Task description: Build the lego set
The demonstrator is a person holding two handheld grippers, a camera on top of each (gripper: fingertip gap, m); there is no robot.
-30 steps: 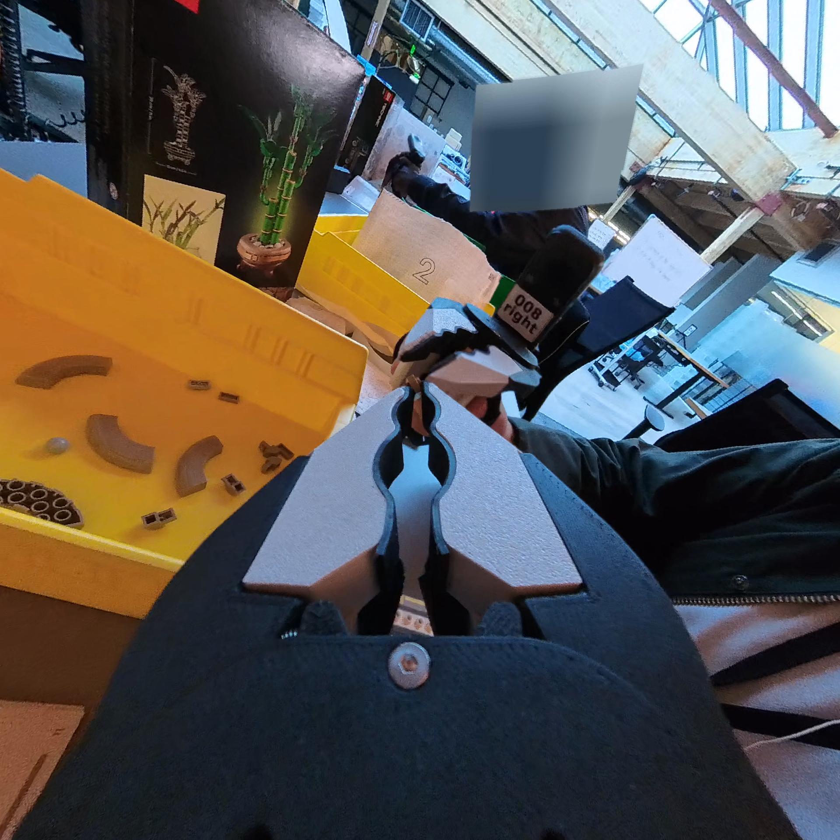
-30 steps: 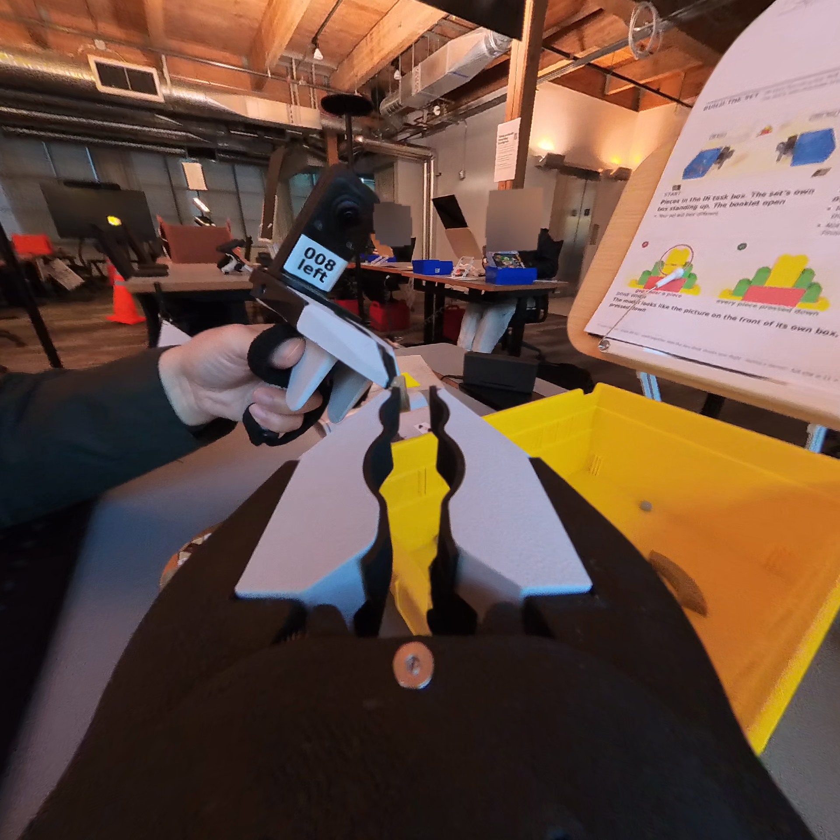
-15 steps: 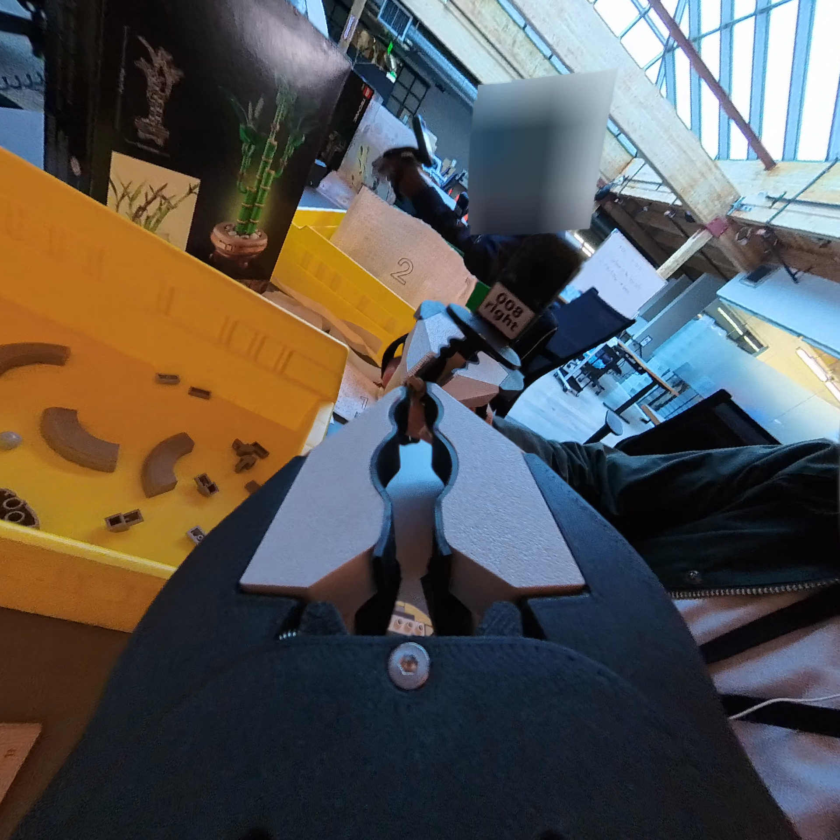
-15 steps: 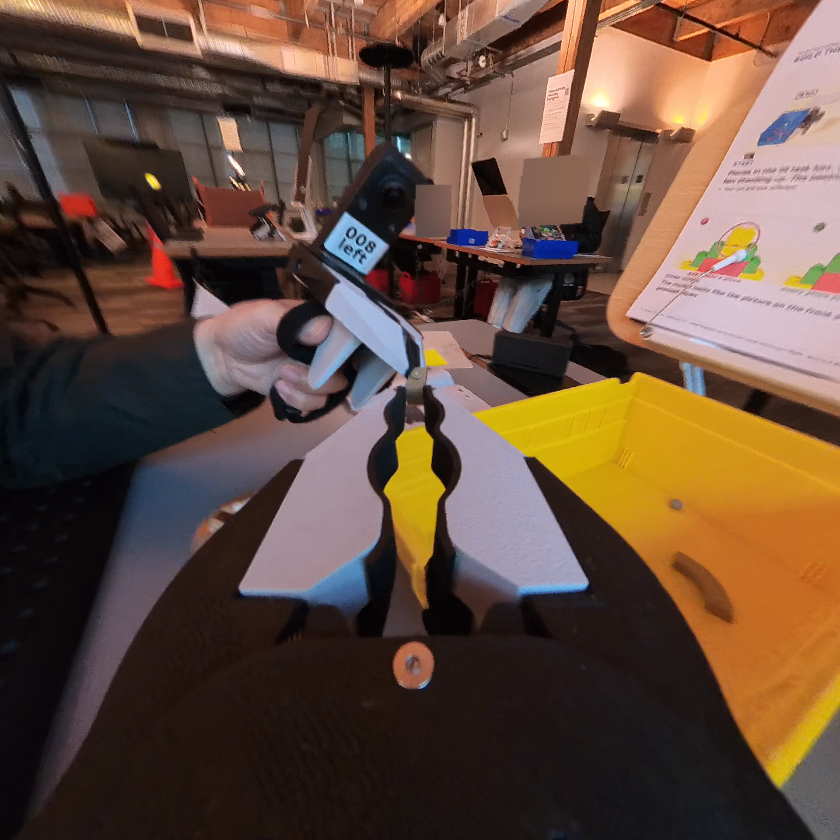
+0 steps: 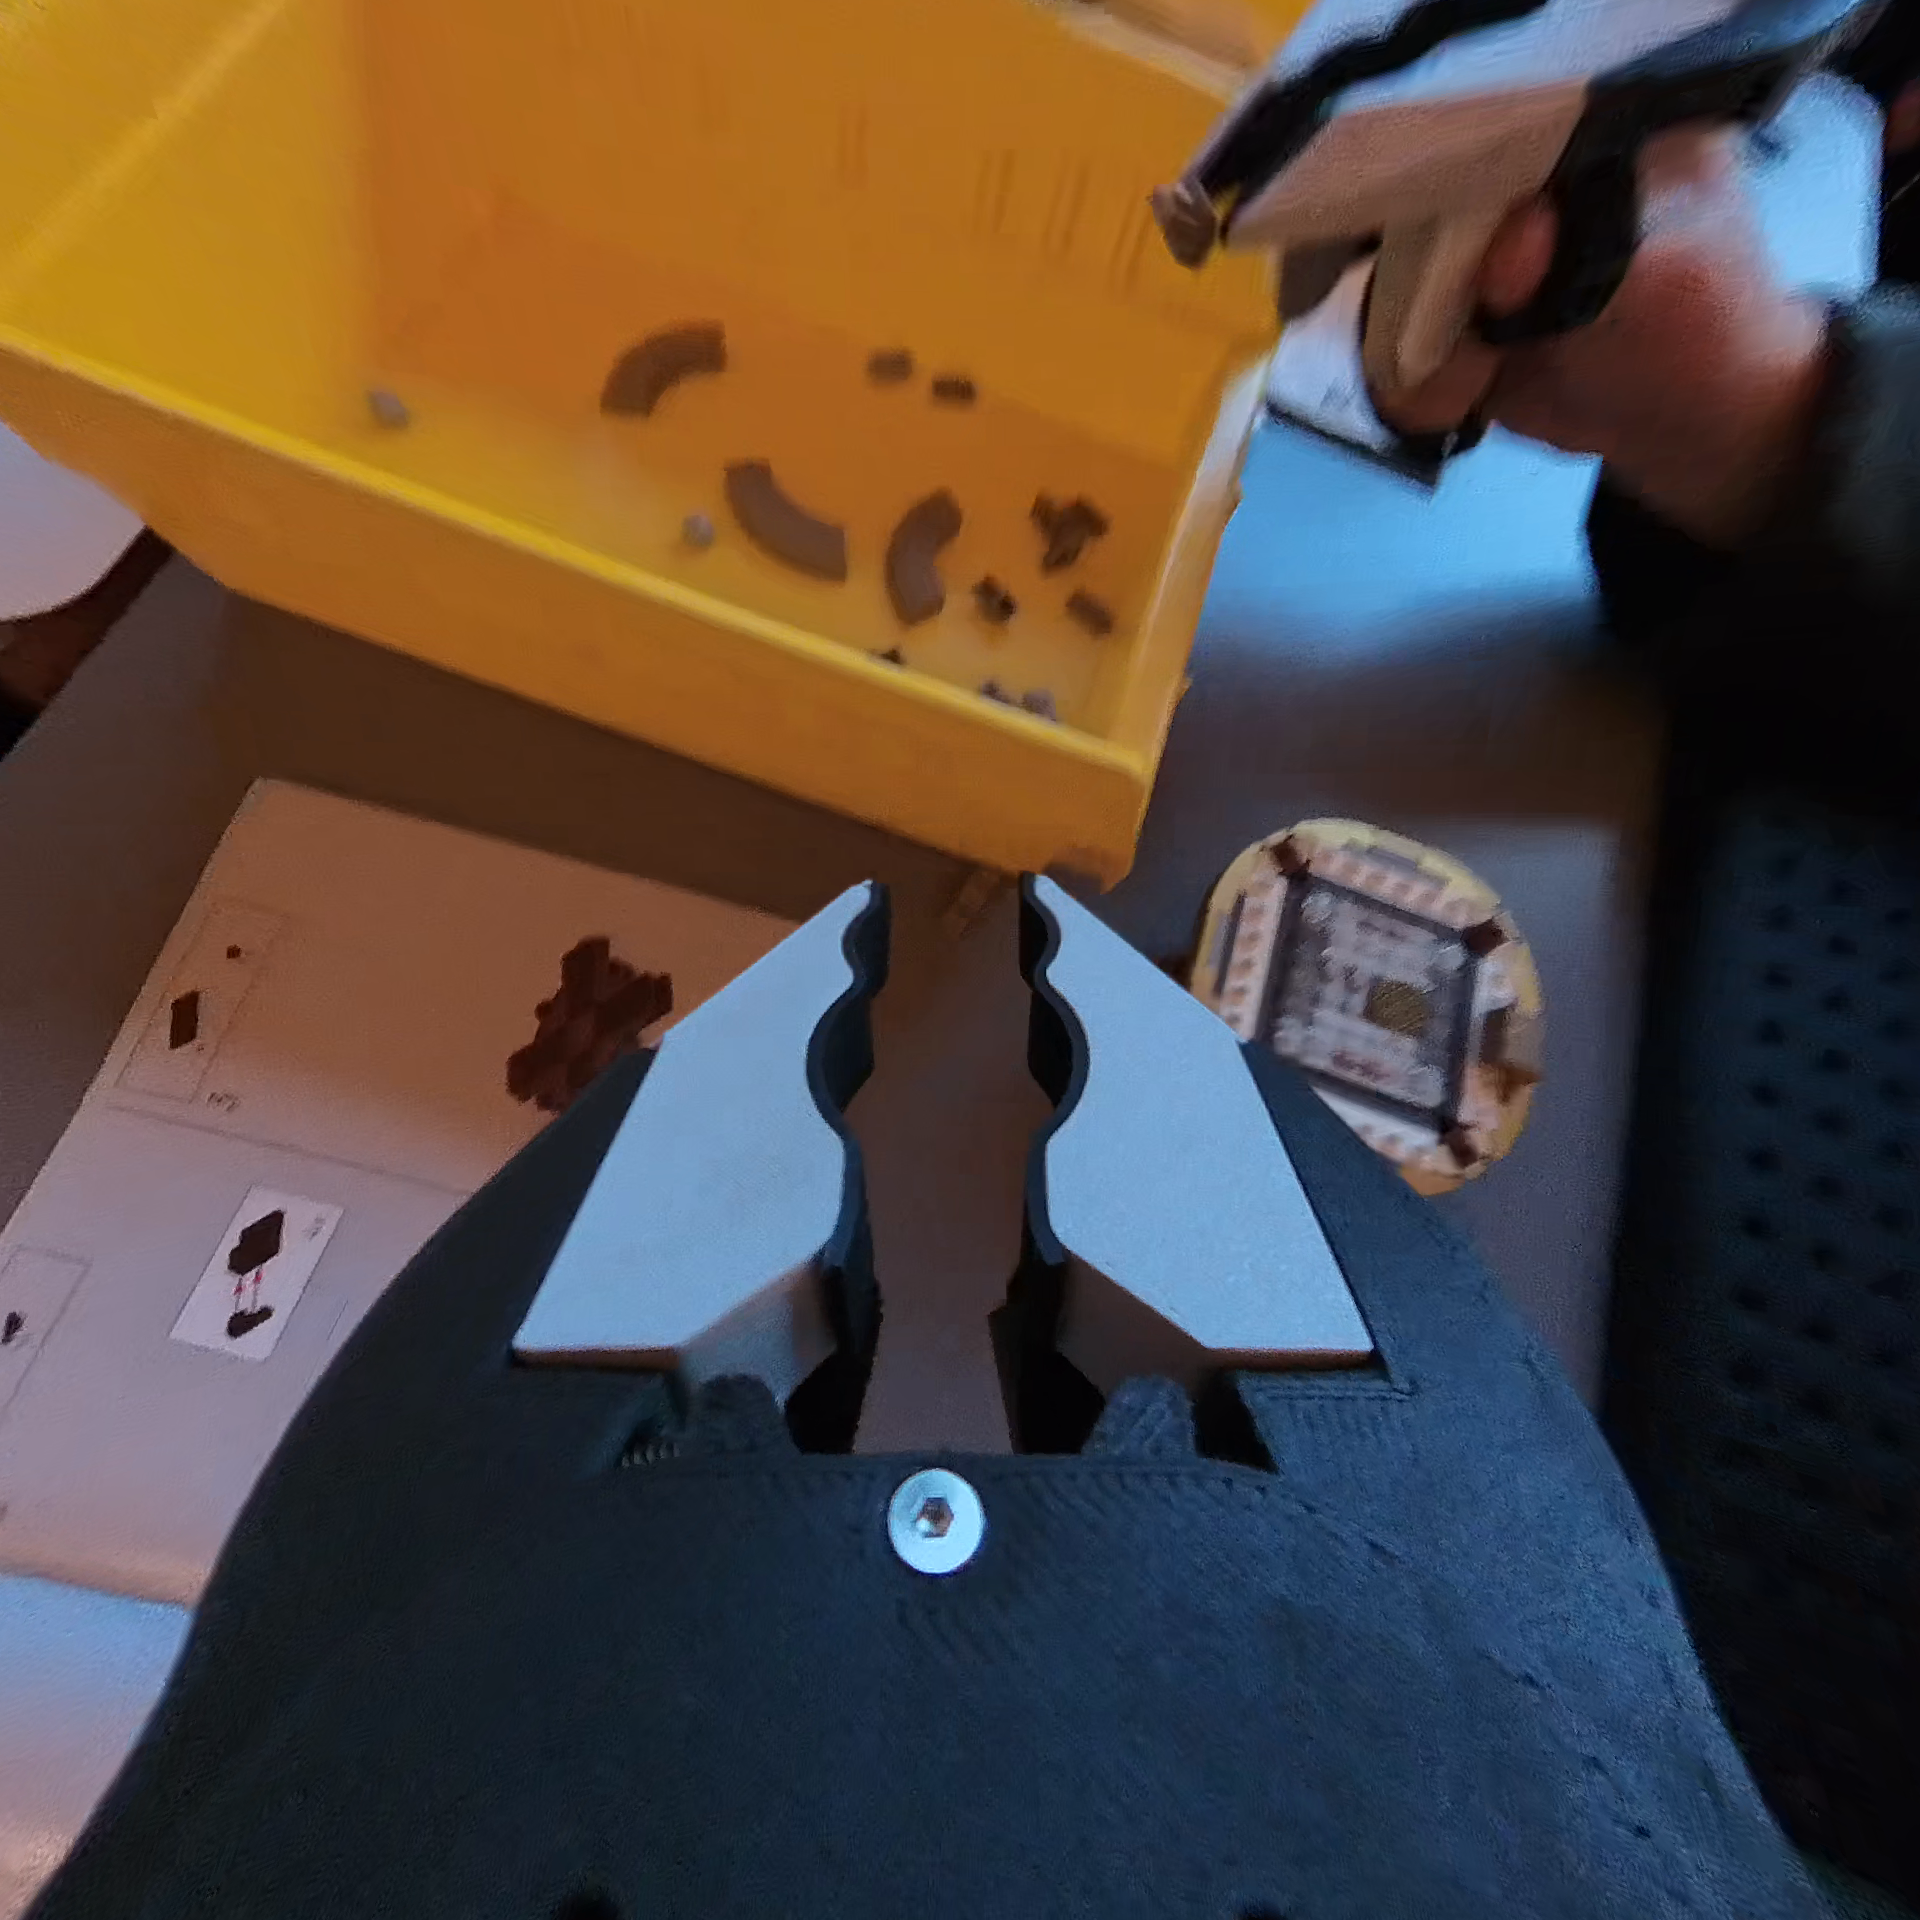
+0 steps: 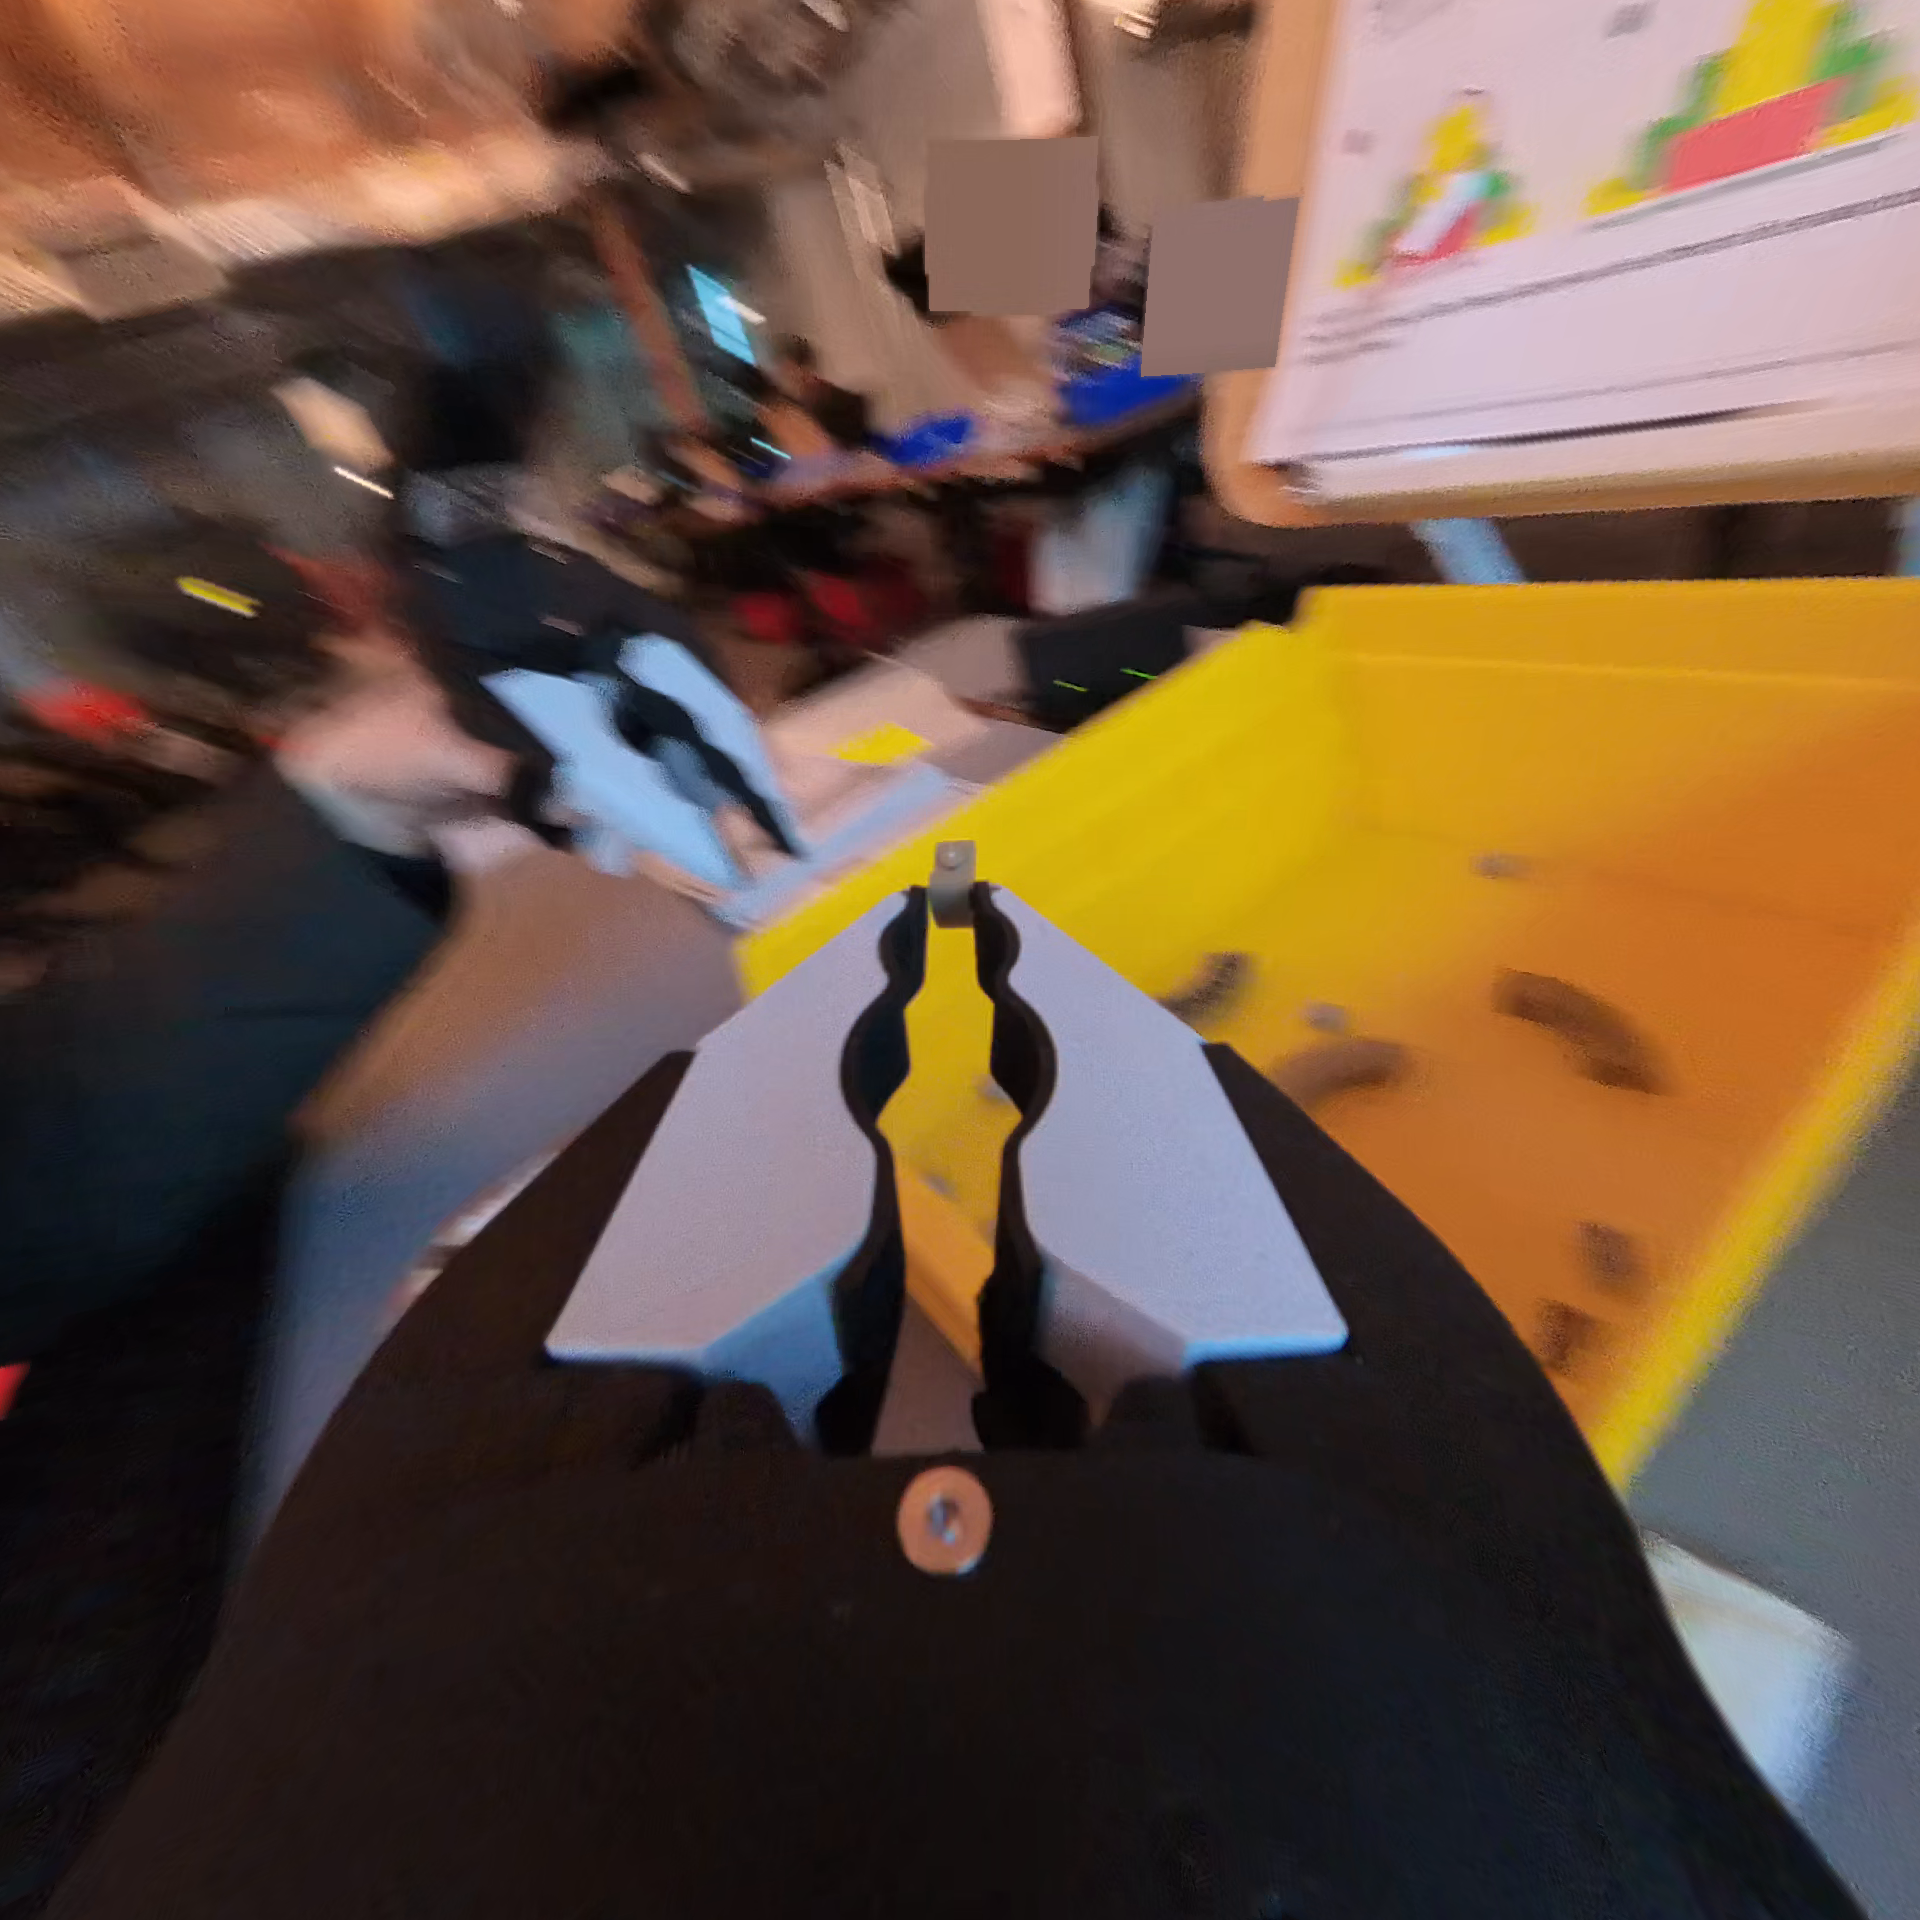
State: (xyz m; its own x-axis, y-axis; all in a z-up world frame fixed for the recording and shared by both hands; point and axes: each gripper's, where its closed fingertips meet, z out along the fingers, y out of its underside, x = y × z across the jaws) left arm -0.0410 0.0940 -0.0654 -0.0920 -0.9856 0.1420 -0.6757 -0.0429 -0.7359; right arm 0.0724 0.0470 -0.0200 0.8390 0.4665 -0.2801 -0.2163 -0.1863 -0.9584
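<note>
My left gripper (image 5: 954, 902) is open and empty, low over the table just in front of the yellow bin (image 5: 623, 644). My right gripper (image 6: 951, 904) is shut on a small grey-brown lego piece (image 6: 951, 881) that sticks out past its tips. In the left wrist view the right gripper (image 5: 1210, 197) hangs over the bin's right corner with that piece (image 5: 1179, 220) at its tip. A round tan lego assembly (image 5: 1361, 1013) lies on the table to the right of my left gripper. The left gripper (image 6: 717, 821) shows blurred in the right wrist view.
The bin holds curved brown pieces (image 5: 779, 520) and several small bits; it also shows in the right wrist view (image 6: 1039, 790). An open instruction booklet (image 5: 312, 1039) lies at the left. A dark perforated surface (image 5: 1787, 1039) is at the right. An instruction board (image 6: 1610, 260) stands behind the bin. The gap from one gripper's tips to the other's is roughly 15 cm.
The left gripper let go of the small piece, opened and swung down towards the table. The right gripper closed on the piece and now holds it over the bin.
</note>
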